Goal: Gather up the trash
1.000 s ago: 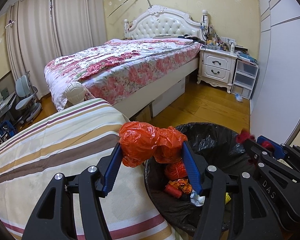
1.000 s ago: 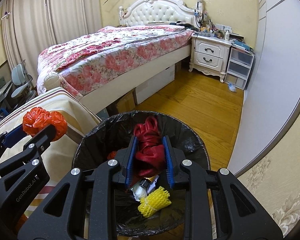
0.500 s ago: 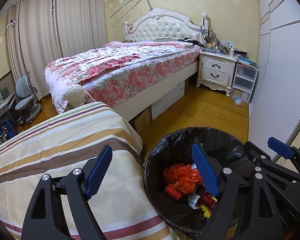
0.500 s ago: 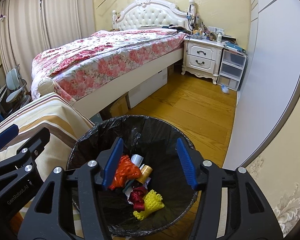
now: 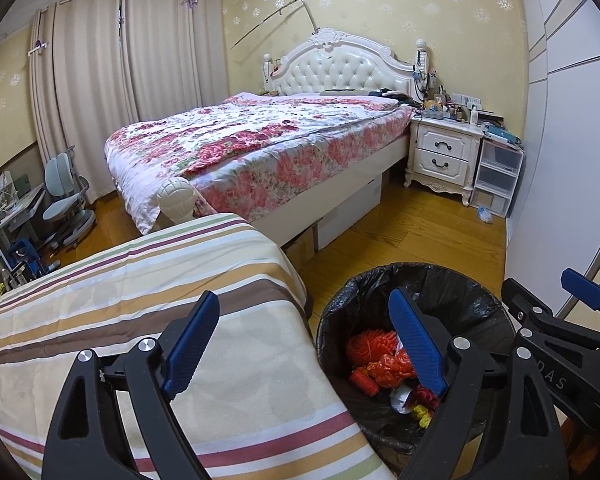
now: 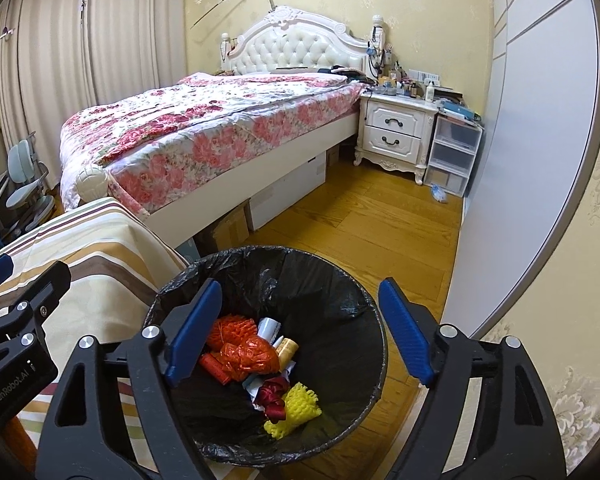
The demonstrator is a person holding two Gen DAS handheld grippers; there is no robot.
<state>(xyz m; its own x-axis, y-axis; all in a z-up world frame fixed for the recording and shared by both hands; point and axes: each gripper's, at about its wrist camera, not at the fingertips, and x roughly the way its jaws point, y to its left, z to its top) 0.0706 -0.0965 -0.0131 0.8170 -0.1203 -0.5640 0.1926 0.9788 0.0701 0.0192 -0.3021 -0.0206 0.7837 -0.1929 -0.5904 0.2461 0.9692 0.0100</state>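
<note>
1. The left claw (image 5: 304, 344) is spread wide and empty, hanging over the edge of the striped tabletop (image 5: 148, 280), its right finger above the bin (image 5: 476, 292).
2. The right claw (image 6: 300, 328) is likewise spread and empty, straddling the bin's mouth from above.
3. The trash lies at the bin's bottom: an orange plastic bag (image 6: 252, 354) near centre, orange foam netting (image 6: 236, 328) at its 11 o'clock, a dark red ribbon (image 6: 272, 398) at 5 o'clock, and yellow foam netting (image 6: 296, 410) beside the ribbon.
4. All of it looks light, soft and crushable — a bag or net would likely be best pinched at a bunched fold.
5. The black liner looks thin and slippery, so it may snag.
</note>
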